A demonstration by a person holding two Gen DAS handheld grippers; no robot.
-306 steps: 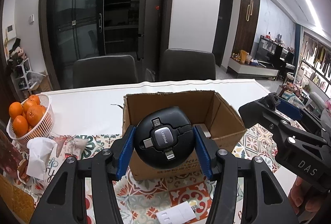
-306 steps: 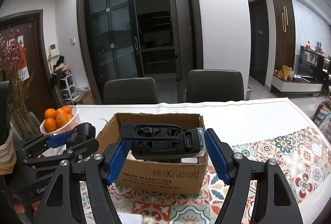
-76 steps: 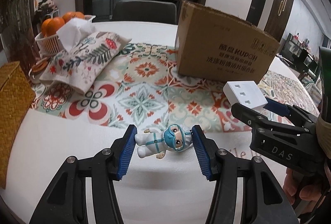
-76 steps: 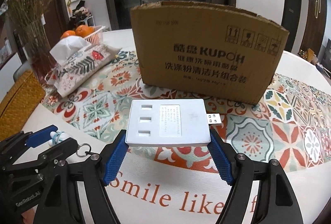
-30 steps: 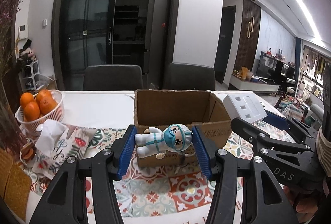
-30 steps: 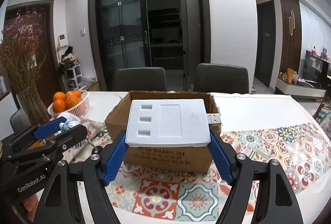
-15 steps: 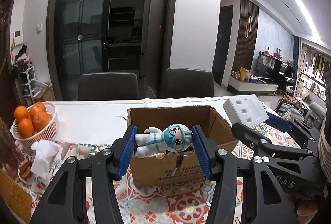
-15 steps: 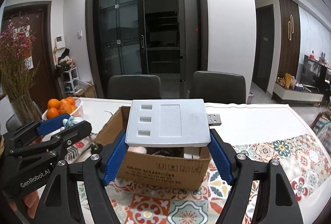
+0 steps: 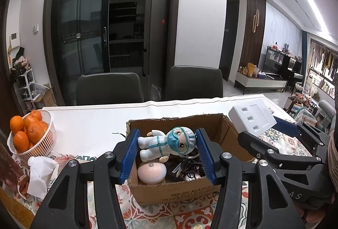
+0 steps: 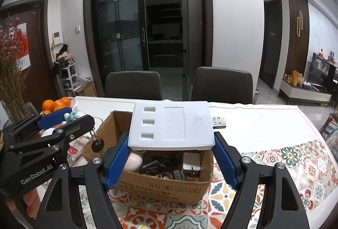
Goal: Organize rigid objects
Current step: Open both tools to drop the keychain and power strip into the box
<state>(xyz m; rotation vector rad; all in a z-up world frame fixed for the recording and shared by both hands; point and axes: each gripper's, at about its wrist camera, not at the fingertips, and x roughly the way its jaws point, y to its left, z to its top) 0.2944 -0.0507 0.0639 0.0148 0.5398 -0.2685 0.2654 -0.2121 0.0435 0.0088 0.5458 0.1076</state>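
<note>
**Two held items over a half-hidden box**

The cardboard box (image 9: 175, 193) stands open on the patterned cloth of the worktop (image 9: 88, 123), and much of its inside is screened by what hangs above it. What shows is a smooth pale-pink rounded thing (image 9: 151, 173), a tangle of dark cables (image 10: 158, 165) too knotted to sort out, and a small white plug (image 10: 191, 162). The printing on the box front is cut off by the black gripper arms.

The left gripper (image 9: 166, 152) has its ribbed blue jaws pinching a glossy plastic figurine (image 9: 166, 144), white-suited with a teal hood, lying sideways above the box. A key (image 10: 97, 145) dangles beneath it on a ring.

The right gripper (image 10: 171, 163) has its jaws clamped on the sides of a flat white hub (image 10: 171, 125), matte, with three rectangular slots and a metal USB plug at one edge, held level over the box.

A white slotted basket of oranges (image 9: 27, 133) sits left, beside a crumpled tissue (image 9: 41, 174).
</note>
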